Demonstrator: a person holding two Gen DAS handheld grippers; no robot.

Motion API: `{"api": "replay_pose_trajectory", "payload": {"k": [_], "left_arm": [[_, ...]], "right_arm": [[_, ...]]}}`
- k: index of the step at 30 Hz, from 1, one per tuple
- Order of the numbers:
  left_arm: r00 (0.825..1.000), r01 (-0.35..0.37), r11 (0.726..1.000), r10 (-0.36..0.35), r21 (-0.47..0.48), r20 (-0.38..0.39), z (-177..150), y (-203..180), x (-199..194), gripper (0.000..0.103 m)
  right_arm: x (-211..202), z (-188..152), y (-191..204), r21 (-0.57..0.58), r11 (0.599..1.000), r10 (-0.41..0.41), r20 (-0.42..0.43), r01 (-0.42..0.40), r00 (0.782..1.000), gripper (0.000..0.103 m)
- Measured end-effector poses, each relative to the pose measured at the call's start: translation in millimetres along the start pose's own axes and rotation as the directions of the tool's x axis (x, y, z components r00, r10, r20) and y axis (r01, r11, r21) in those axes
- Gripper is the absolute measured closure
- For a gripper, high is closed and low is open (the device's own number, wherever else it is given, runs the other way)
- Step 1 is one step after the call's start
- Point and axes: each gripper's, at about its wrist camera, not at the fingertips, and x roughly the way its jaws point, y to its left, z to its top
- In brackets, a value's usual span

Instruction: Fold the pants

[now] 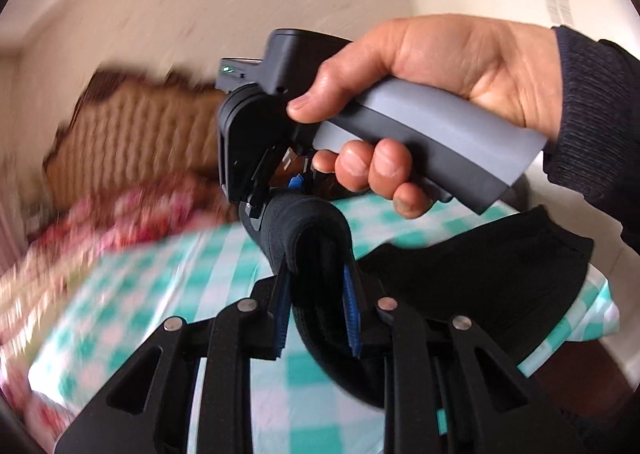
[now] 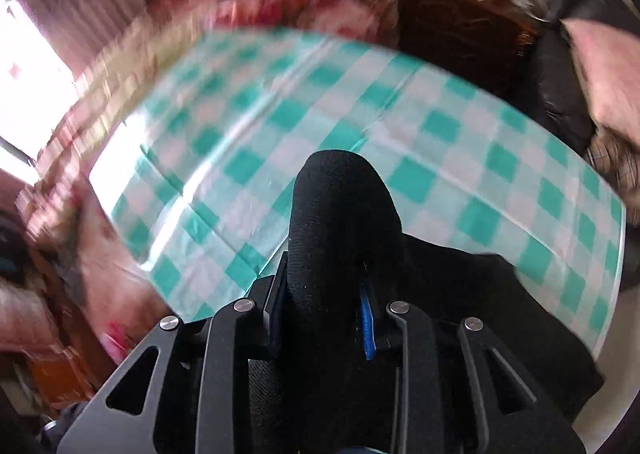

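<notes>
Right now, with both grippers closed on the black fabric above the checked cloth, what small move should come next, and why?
Probably carry the black knit pants forward over the teal-and-white checked tablecloth and lower them. The left gripper and right gripper each pinch a fold of them, one end trails at the cloth's edge, and the cloth ahead looks free.

Home bedroom: bed under teal-and-white checked sheet (image 2: 400,102), padded brown headboard (image 1: 132,134), floral quilt (image 1: 132,214) bunched at its head edge, dark wooden cabinet (image 2: 460,38) beside.
</notes>
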Motion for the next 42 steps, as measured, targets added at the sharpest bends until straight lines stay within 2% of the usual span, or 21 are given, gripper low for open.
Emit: {"api": "replay_pose_trajectory", "payload": {"k": [4, 8, 12, 14, 16, 18, 20, 23, 25, 27, 29, 30, 32, 34, 36, 37, 38, 39, 40, 41, 42], "left_arm": [[0.997, 0.045, 0.981, -0.057, 0.187, 0.056, 25, -79, 5, 0.08], [0.99, 0.102, 0.922, -0.132, 0.372, 0.057, 20, -176, 19, 0.08], [0.986, 0.137, 0.846, -0.166, 0.515, 0.01, -13, -255, 45, 0.079], [0.986, 0.143, 0.81, -0.164, 0.569, -0.014, -36, -285, 57, 0.076], [0.988, 0.134, 0.772, -0.151, 0.621, -0.026, -57, -307, 68, 0.065], [0.991, 0.107, 0.736, -0.133, 0.668, -0.012, -76, -318, 72, 0.047], [0.993, 0.063, 0.725, -0.114, 0.686, 0.03, -85, -316, 70, 0.036], [0.995, -0.004, 0.727, -0.064, 0.687, 0.073, -89, -302, 68, 0.03], [0.996, -0.026, 0.71, -0.038, 0.704, 0.076, -90, -296, 70, 0.029], [0.997, -0.042, 0.7, -0.019, 0.713, 0.077, -92, -290, 74, 0.029], [0.998, -0.044, 0.665, -0.011, 0.746, 0.069, -97, -294, 80, 0.028], [0.998, -0.041, 0.642, -0.013, 0.765, 0.064, -100, -299, 82, 0.028], [0.997, -0.03, 0.64, -0.031, 0.768, 0.065, -102, -301, 80, 0.027], [0.997, -0.031, 0.635, -0.036, 0.772, 0.069, -102, -302, 79, 0.027], [0.997, -0.04, 0.626, -0.029, 0.779, 0.074, -103, -306, 87, 0.027], [0.998, -0.023, 0.615, -0.03, 0.788, 0.052, -107, -307, 87, 0.029], [0.999, -0.015, 0.617, -0.029, 0.787, 0.042, -108, -307, 90, 0.046], [0.999, -0.018, 0.63, -0.02, 0.777, 0.039, -105, -306, 93, 0.056], [0.999, 0.001, 0.645, -0.029, 0.764, 0.023, -101, -303, 96, 0.06], [0.999, 0.004, 0.644, -0.032, 0.765, 0.022, -100, -302, 96, 0.07], [0.999, 0.003, 0.646, -0.038, 0.763, 0.029, -97, -299, 94, 0.073]], "right_arm": [[-66, -53, -105, 0.162, 0.983, 0.065, 0.142, -0.088, 0.988, 0.075], [-81, -118, -200, 0.292, 0.939, 0.118, 0.225, -0.183, 0.967, 0.075], [-53, -186, -285, 0.4, 0.875, 0.172, 0.27, -0.273, 0.947, 0.075], [-24, -211, -316, 0.445, 0.852, 0.177, 0.247, -0.274, 0.953, 0.075], [6, -228, -334, 0.471, 0.844, 0.177, 0.205, -0.256, 0.963, 0.075], [15, -235, -338, 0.465, 0.846, 0.185, 0.204, -0.261, 0.961, 0.074], [14, -235, -338, 0.439, 0.853, 0.201, 0.224, -0.283, 0.954, 0.073], [13, -230, -336, 0.416, 0.875, 0.176, 0.203, -0.248, 0.963, 0.068], [11, -227, -336, 0.402, 0.889, 0.155, 0.189, -0.221, 0.97, 0.057], [14, -224, -339, 0.404, 0.889, 0.155, 0.183, -0.218, 0.971, 0.053], [19, -223, -344, 0.409, 0.885, 0.164, 0.172, -0.222, 0.971, 0.049], [20, -223, -346, 0.411, 0.884, 0.165, 0.167, -0.221, 0.972, 0.049], [22, -221, -346, 0.409, 0.884, 0.171, 0.169, -0.227, 0.971, 0.049], [22, -221, -345, 0.416, 0.877, 0.188, 0.168, -0.242, 0.968, 0.064], [20, -224, -344, 0.412, 0.878, 0.19, 0.17, -0.245, 0.967, 0.067], [19, -223, -341, 0.407, 0.883, 0.179, 0.166, -0.233, 0.97, 0.07], [17, -222, -339, 0.406, 0.886, 0.169, 0.163, -0.222, 0.972, 0.072], [15, -221, -338, 0.408, 0.888, 0.162, 0.161, -0.215, 0.974, 0.074], [11, -220, -337, 0.41, 0.887, 0.156, 0.163, -0.211, 0.974, 0.076], [7, -218, -336, 0.41, 0.888, 0.154, 0.167, -0.21, 0.974, 0.077], [1, -217, -335, 0.405, 0.891, 0.149, 0.173, -0.208, 0.974, 0.078]]}}
